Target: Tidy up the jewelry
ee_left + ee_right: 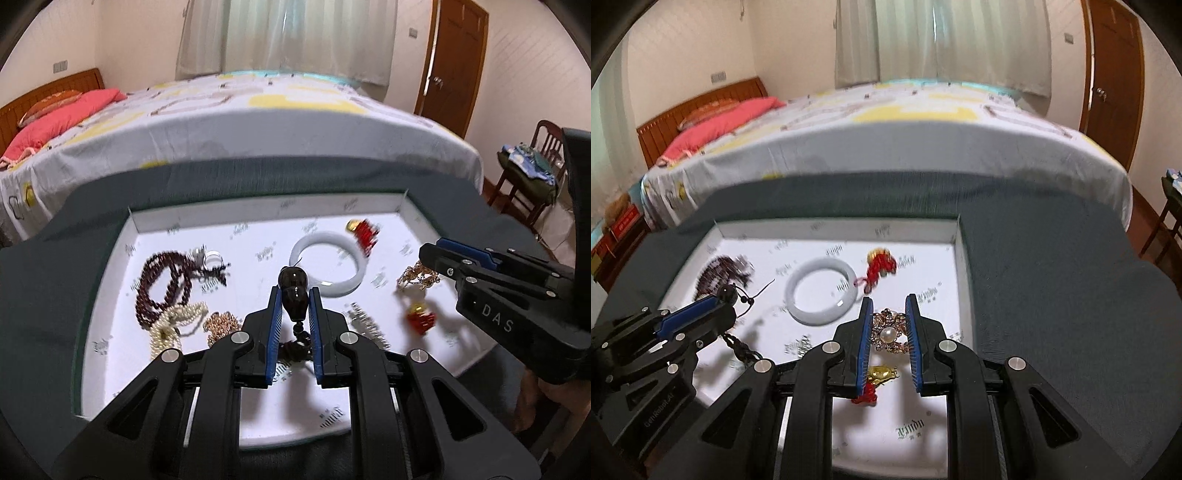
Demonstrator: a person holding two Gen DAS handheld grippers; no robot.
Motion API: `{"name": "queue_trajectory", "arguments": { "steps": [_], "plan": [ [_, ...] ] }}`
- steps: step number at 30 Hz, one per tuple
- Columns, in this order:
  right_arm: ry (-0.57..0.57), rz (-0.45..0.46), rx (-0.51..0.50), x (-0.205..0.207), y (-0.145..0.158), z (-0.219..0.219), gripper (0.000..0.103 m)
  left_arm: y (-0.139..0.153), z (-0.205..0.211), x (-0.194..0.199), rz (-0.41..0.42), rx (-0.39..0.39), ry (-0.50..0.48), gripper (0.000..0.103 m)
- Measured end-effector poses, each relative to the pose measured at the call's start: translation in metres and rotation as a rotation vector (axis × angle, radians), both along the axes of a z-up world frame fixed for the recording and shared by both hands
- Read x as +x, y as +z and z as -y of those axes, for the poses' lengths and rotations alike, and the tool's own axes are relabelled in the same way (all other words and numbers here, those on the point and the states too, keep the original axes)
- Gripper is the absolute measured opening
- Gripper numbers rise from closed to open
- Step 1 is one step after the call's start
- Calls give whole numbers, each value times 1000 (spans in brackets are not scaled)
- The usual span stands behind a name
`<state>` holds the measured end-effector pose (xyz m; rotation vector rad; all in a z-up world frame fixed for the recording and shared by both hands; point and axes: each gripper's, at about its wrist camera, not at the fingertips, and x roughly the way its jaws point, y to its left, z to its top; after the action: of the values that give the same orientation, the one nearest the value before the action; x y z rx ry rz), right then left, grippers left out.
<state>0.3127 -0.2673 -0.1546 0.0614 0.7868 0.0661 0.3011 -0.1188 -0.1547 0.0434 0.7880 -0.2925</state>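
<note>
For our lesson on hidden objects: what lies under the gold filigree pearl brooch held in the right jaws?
Below the gold filigree pearl brooch lies a gold charm with red knotted tassel on the white printed tray. The tassel's lower part is covered by the right gripper.

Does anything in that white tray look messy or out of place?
Yes. At the tray's left side, the dark bead strand, pearl strand and a gold chain lie heaped and overlapping, seemingly tangled. The white bangle lies flat by itself. Nothing looks broken, though blur hides fine detail.
</note>
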Motion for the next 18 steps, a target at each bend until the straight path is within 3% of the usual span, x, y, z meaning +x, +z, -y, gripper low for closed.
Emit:
{"name": "queue_trajectory", "arguments": {
  "steps": [9, 10, 12, 18],
  "plan": [
    [-5, -10, -17, 12, -10, -1, 23, -18, -2, 11, -56, 14, 17, 18],
    [-7, -12, -18, 13, -11, -1, 26, -18, -2, 12, -57, 14, 17, 23],
    [-9, -15, -7, 13, -13, -1, 48, -18, -1, 12, -56, 17, 18, 30],
    [-14, -3, 5, 8, -8, -1, 54, -14, -3, 7, -47, 17, 25, 50]
  ]
}}
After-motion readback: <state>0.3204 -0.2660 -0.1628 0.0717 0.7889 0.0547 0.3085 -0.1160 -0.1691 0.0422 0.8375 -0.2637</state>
